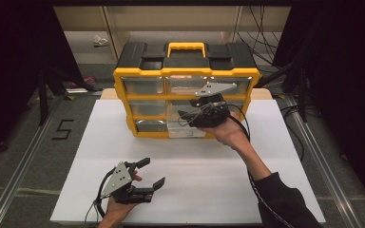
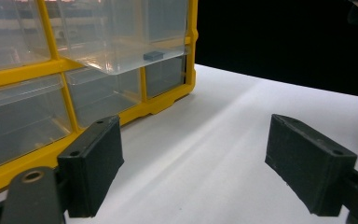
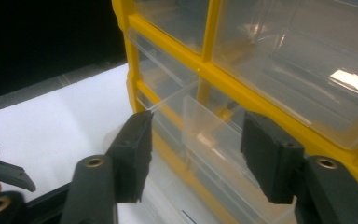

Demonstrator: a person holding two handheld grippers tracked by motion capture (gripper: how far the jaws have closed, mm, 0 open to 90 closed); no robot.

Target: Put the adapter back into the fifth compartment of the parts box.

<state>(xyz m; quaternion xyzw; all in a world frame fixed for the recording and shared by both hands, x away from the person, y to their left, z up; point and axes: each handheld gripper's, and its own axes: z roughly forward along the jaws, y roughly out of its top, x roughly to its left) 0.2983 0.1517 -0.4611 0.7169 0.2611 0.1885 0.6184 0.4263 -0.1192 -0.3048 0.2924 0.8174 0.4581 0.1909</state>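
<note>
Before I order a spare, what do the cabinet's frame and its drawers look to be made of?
The cabinet frame looks like moulded plastic, glossy yellow with a matt black top, going by its rounded edges and even colour. The pulled-out drawer at the right claw looks like clear, hard plastic: you see through its thin, shiny walls.

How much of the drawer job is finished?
Done so far: one clear drawer of the yellow organizer sticks out at the bottom middle. In hand: the right gripper is up at the drawers with open jaws, holding nothing. The left gripper waits open over the white table. Left, probably: taking something out or pushing it shut.
</note>
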